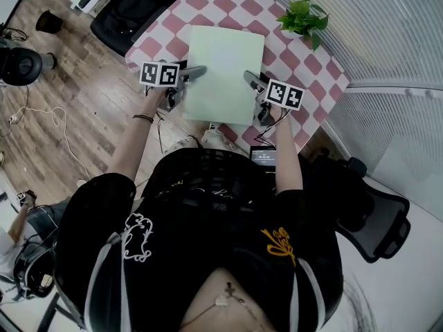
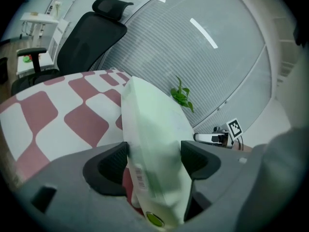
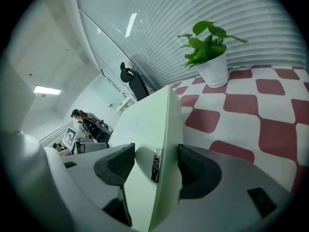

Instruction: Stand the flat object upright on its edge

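A pale green flat pack is held over the red-and-white checked table, its broad face toward the head camera. My left gripper is shut on its left edge and my right gripper is shut on its right edge. In the left gripper view the pack stands on edge between the dark pads, a barcode on its side. In the right gripper view the pack fills the gap between the pads. Whether its lower edge touches the table is hidden.
A small potted plant stands at the table's far right, also in the right gripper view as the plant. A black office chair is beyond the table's left; another chair is by my right. Cables lie on the wooden floor.
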